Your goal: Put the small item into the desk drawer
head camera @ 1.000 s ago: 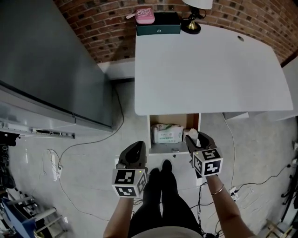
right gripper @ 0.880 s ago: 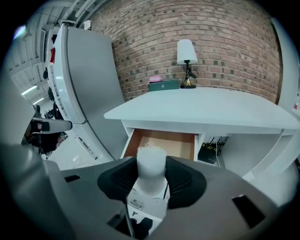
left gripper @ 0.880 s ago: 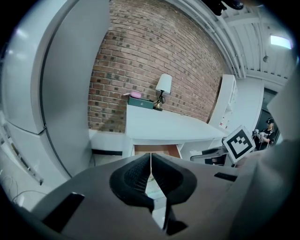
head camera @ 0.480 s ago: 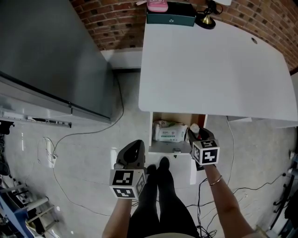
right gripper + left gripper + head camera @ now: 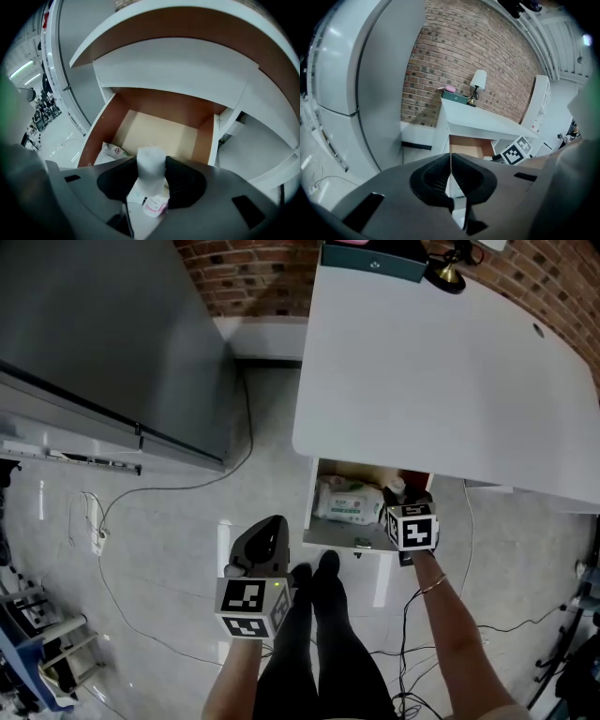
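Pale grey floor (image 5: 169,521) crossed by thin dark cables, seen steeply from above, with the person's two dark-clad legs (image 5: 314,615) at the lower edge. Two hand-held grippers, each bearing one cube with square black-and-white markers. Left hand-held gripper (image 5: 451,161) – dark moulded plastic, ribbed pads pressed together with nothing between them – is poised over the floor, left of the drawer. Right hand-held gripper (image 5: 151,161) has its jaws spread wide and clamped on the one small bottle (image 5: 150,185): a white cylinder with a white cap and a pink-printed label. The bottle's long axis runs along the jaws, cap end pointing forward and down into the drawer (image 5: 154,105); it is held at the drawer's front right corner, and whether it touches the base cannot be told. The single drawer stands pulled out – white front, brown wood-toned inner walls, lighter flat base. One soft, crinkled pack of wipes (image 5: 352,502) lies at its left side. Above, the white table (image 5: 431,381), smooth with a rounded outline. At its far end are one dark green box (image 5: 375,257) and one brass-coloured lamp base (image 5: 448,273). Behind these is a red brick wall (image 5: 253,277).
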